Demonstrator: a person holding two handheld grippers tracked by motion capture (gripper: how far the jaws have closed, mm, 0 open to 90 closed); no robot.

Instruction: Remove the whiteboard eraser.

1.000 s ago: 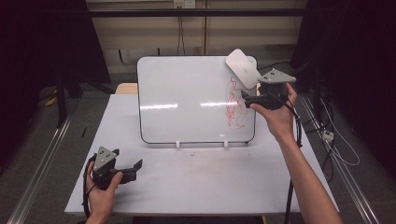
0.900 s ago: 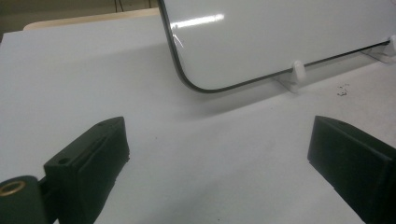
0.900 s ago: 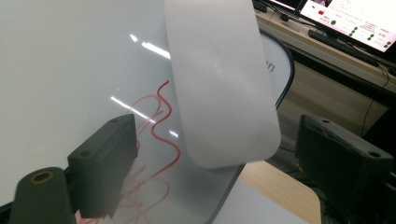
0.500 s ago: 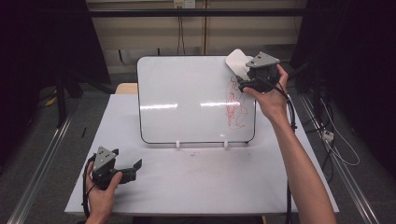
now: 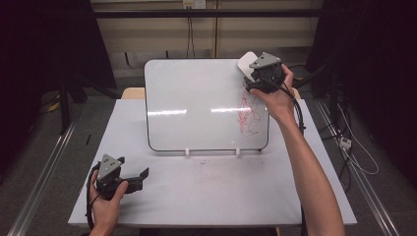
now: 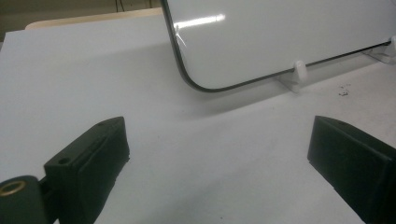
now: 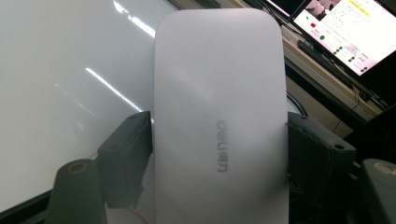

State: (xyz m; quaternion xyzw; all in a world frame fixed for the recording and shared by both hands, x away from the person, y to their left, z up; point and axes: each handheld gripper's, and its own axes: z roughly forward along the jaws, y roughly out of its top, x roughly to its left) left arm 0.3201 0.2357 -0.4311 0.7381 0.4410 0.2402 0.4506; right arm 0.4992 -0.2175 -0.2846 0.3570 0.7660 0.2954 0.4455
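Since a second ago the right gripper [image 5: 256,84] has carried the white eraser [image 7: 219,116] leftward and up to the top right corner of the whiteboard [image 5: 196,103], its jaws closed on the eraser's two long sides just above the red scribble [image 5: 247,112]. Low at the near left of the counter [image 5: 206,191], the left gripper [image 5: 140,175] rests in the person's left hand [image 5: 105,204] with its jaws wide apart and nothing between them. The whiteboard stands propped on two small white feet [image 6: 299,72].

Eraser [image 7: 219,121]: we see its near end cut off by the frame edge. Whiteboard [image 5: 206,105]: far right corner hidden behind the right gripper [image 5: 255,81]. Monitor [image 7: 345,32] text: too small to read.
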